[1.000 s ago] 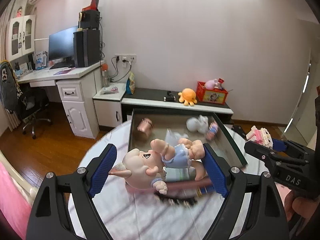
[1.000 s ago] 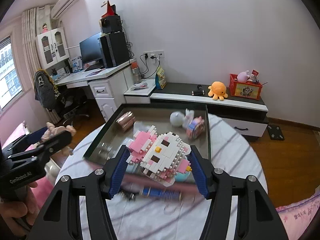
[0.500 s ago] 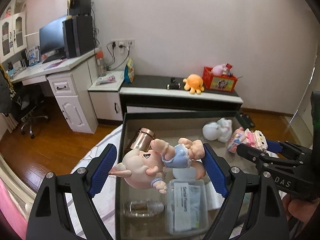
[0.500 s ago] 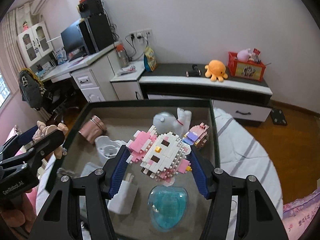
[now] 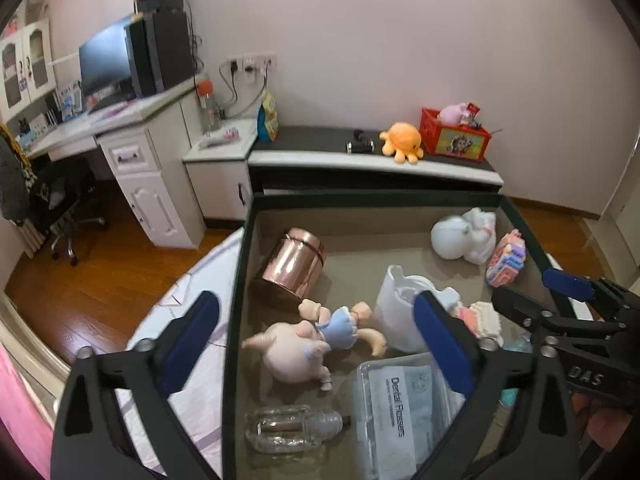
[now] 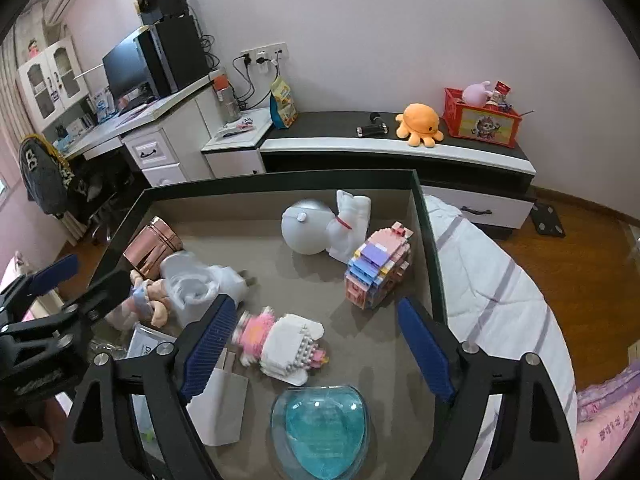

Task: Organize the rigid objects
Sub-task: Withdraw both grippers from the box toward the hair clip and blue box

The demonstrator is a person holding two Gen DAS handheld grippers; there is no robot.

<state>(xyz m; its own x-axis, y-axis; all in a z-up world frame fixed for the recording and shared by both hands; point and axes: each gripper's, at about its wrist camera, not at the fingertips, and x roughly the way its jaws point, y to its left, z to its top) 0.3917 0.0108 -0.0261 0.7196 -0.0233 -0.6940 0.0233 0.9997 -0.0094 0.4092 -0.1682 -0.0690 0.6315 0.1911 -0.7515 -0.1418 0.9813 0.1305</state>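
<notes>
A dark-rimmed tray (image 5: pixel 240 264) (image 6: pixel 424 216) holds the toys. My left gripper (image 5: pixel 316 340) is open above a pink pig doll (image 5: pixel 304 344) that lies on the tray floor. My right gripper (image 6: pixel 316 344) is open above a pink and white block cat figure (image 6: pixel 284 340) lying in the tray. The pig doll also shows at the left in the right wrist view (image 6: pixel 150 300). The right gripper shows at the right in the left wrist view (image 5: pixel 536 300).
In the tray lie a copper can (image 5: pixel 292 268), a white cup (image 5: pixel 404 304), a white figurine (image 6: pixel 320 228), a pastel block model (image 6: pixel 376 268), a blue heart-shaped dish (image 6: pixel 320 428), a clear bottle (image 5: pixel 292 428) and a plastic floss box (image 5: pixel 400 408). A striped cloth (image 6: pixel 488 280) covers the table.
Both grippers moved forward over the tray and opened. The pig doll and the block cat dropped out of the jaws onto the tray floor.
</notes>
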